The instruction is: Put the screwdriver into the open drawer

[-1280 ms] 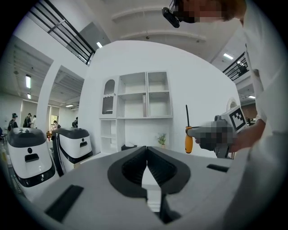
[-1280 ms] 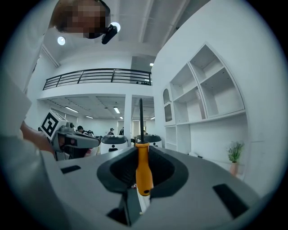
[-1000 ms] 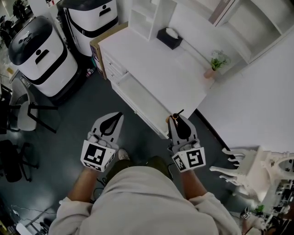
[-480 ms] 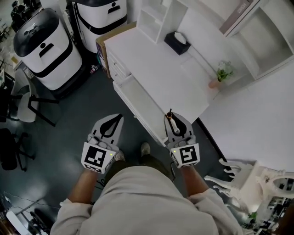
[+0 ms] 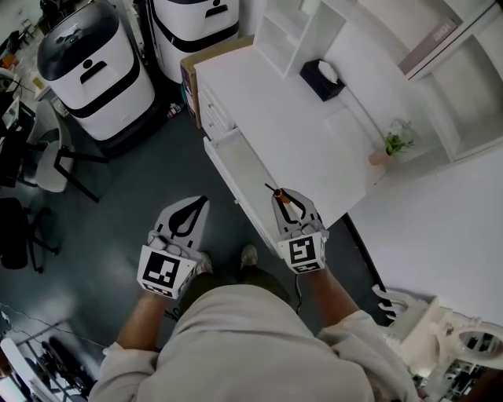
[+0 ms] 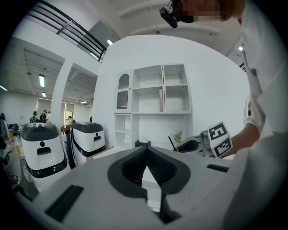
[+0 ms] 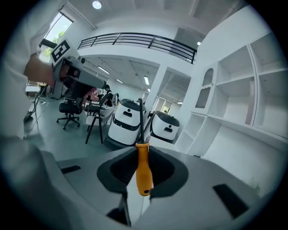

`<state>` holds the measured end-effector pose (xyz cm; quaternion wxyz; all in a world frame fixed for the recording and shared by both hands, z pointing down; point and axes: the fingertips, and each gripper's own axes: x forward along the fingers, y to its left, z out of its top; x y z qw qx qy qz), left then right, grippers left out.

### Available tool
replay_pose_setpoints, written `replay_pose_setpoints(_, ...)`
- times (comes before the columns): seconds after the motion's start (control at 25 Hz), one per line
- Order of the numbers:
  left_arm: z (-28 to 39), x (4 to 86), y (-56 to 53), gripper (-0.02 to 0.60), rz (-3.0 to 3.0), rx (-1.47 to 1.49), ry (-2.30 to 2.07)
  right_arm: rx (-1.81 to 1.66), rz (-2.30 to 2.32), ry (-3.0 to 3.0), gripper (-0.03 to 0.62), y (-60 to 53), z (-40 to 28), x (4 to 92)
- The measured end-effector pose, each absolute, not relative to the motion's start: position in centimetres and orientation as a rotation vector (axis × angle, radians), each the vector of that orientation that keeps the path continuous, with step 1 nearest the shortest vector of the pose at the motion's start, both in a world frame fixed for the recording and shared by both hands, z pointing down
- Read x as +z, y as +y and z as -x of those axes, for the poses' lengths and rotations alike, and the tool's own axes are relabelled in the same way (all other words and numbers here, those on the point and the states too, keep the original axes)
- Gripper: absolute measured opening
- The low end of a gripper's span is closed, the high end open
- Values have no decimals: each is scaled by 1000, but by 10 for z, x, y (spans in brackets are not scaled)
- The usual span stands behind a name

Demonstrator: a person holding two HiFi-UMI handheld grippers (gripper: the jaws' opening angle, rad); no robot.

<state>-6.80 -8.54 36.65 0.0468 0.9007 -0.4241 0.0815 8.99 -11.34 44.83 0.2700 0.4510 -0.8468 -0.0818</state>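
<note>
My right gripper (image 5: 282,196) is shut on a screwdriver (image 5: 279,195) with an orange handle and a black shaft. It hovers over the near right end of the open white drawer (image 5: 236,161), which is pulled out from the white desk (image 5: 291,118). In the right gripper view the orange handle (image 7: 143,168) stands upright between the jaws, with the shaft pointing up. My left gripper (image 5: 198,202) is shut with nothing in it, over the dark floor to the left of the drawer. The left gripper view shows the closed jaws of my left gripper (image 6: 147,157) and my right gripper (image 6: 196,144) beyond them.
Two white-and-black machines (image 5: 94,71) (image 5: 195,20) stand at the desk's far left end beside a cardboard box (image 5: 191,74). A black tissue box (image 5: 324,78) and a small potted plant (image 5: 391,145) sit on the desk. Chairs (image 5: 43,165) stand to the left.
My right gripper has carried the screwdriver leftward and forward, from the desk's near corner to over the drawer's end. The left gripper has hardly moved.
</note>
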Motion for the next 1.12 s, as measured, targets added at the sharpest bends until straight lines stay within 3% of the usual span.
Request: replay_pose_setpoints(1.12, 111, 388, -106, 5, -2591, 309, -1442, 211, -1084, -2015, 75, -190, -100, 652)
